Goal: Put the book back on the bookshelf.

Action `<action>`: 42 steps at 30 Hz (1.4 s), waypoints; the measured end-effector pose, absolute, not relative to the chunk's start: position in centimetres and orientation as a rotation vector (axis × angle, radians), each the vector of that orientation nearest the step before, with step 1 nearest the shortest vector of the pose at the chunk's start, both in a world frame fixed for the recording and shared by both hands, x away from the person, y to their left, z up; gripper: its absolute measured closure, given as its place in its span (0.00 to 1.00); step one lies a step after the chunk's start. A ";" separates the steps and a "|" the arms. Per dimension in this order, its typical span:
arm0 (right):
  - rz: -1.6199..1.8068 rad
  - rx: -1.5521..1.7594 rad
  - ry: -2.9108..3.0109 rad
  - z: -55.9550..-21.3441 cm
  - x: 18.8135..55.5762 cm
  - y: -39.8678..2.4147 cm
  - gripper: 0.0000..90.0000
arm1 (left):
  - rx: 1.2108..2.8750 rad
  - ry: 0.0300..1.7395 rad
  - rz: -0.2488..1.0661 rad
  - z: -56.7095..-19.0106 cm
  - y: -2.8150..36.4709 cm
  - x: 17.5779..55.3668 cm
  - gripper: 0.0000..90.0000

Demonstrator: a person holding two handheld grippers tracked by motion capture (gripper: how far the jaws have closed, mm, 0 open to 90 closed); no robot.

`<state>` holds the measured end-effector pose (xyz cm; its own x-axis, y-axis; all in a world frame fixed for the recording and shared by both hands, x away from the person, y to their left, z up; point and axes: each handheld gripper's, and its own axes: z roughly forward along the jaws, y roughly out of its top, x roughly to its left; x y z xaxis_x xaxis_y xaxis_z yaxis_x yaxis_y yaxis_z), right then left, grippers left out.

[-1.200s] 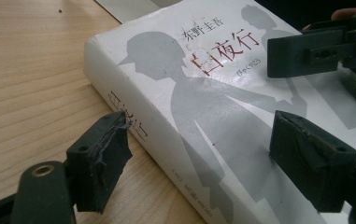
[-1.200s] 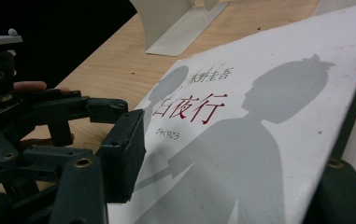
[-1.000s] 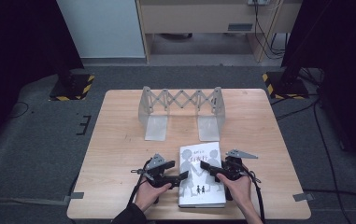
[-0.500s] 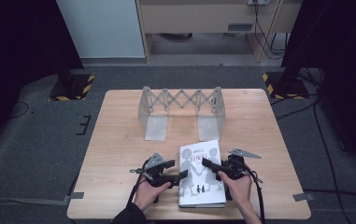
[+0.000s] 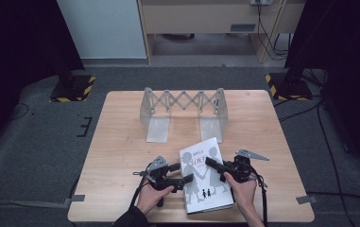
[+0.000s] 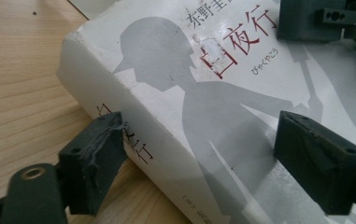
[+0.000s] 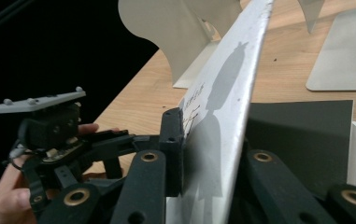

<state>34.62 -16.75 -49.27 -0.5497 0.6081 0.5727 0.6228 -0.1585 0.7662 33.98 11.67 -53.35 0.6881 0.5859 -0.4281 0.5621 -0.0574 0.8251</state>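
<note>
Your left tongs [image 5: 183, 180] have just spread wider and straddle the spine of the book [image 5: 205, 177], pads clear of it. Your right tongs [image 5: 211, 163] have just closed, pinching its lifted front cover [image 7: 222, 116]. Keep the left tongs low on the worktop [image 5: 121, 156] so the book stays put.

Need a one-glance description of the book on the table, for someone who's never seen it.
On the wooden table, look at the near edge, in front of the grey accordion book rack. The book lies there: thick, white cover with grey silhouette figures and red title characters.
</note>
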 end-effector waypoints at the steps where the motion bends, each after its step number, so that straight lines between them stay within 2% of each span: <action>1: -1.868 -1.480 -2.027 -49.2 34.6 -16.8 0.87 | 1.709 0.929 0.020 -53.4 11.6 34.0 0.13; 9: -1.906 -1.429 -2.002 -48.7 34.3 -17.2 0.91 | 1.692 0.903 0.008 -53.7 11.4 34.2 0.00; 25: -1.961 -1.362 -1.974 -48.3 34.1 -17.7 0.92 | 1.635 0.902 -0.079 -54.2 11.3 34.4 0.00; 29: -1.977 -1.328 -1.950 -48.2 34.1 -17.8 0.92 | 1.630 0.886 -0.170 -54.4 10.9 34.3 0.00; 35: -1.955 -1.322 -1.956 -48.4 34.4 -17.9 0.92 | 1.640 0.905 -0.183 -54.5 10.8 34.3 0.00; 39: -1.931 -1.358 -1.972 -48.8 34.8 -17.9 0.90 | 1.656 0.934 -0.207 -54.6 10.8 34.6 0.01; 42: -1.920 -1.372 -2.019 -49.1 35.0 -17.8 0.84 | 1.671 0.968 -0.241 -54.8 10.7 34.9 0.01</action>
<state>35.01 -17.76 -49.14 -0.6092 0.5516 0.5698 0.5968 -0.1543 0.7874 34.90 10.72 -54.79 0.6410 0.4686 -0.6079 0.6988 -0.0287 0.7147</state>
